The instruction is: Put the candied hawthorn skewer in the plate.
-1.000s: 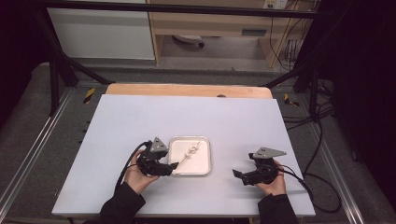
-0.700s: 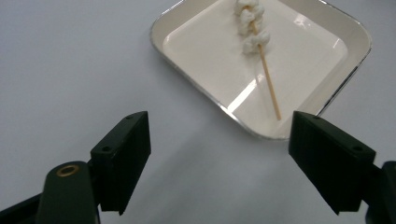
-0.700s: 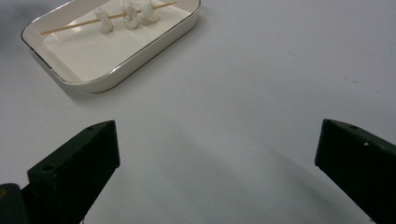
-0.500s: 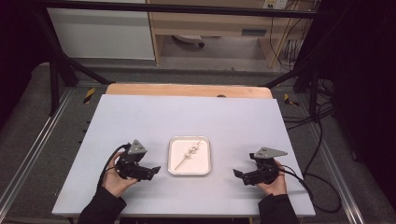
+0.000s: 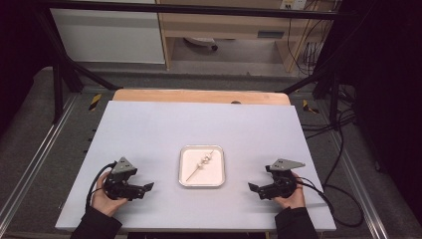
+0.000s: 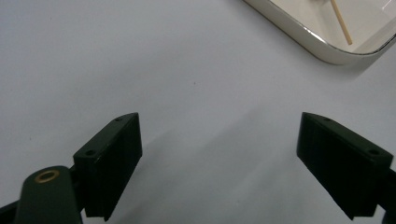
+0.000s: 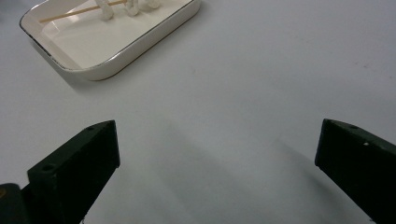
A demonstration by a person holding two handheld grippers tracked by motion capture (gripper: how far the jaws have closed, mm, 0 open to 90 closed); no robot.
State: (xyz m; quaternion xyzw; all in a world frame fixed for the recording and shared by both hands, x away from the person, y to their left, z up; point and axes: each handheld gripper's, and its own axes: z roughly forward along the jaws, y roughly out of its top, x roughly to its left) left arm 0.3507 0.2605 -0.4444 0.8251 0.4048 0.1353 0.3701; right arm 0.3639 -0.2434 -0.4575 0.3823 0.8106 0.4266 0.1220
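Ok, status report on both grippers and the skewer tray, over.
Left gripper open, empty, jaws just been opening, left of tray. Right gripper open, empty, right of tray. Skewer with white pieces lies in tray. Nothing in the way.

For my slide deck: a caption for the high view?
Two open grippers, left and right, flank a white tray holding a skewer.

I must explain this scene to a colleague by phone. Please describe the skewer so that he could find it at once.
Start at the white table. Near its middle, between the two claws, sits a white tray. The skewer lies slantwise in it: a thin wooden stick with small white pieces on its far end.
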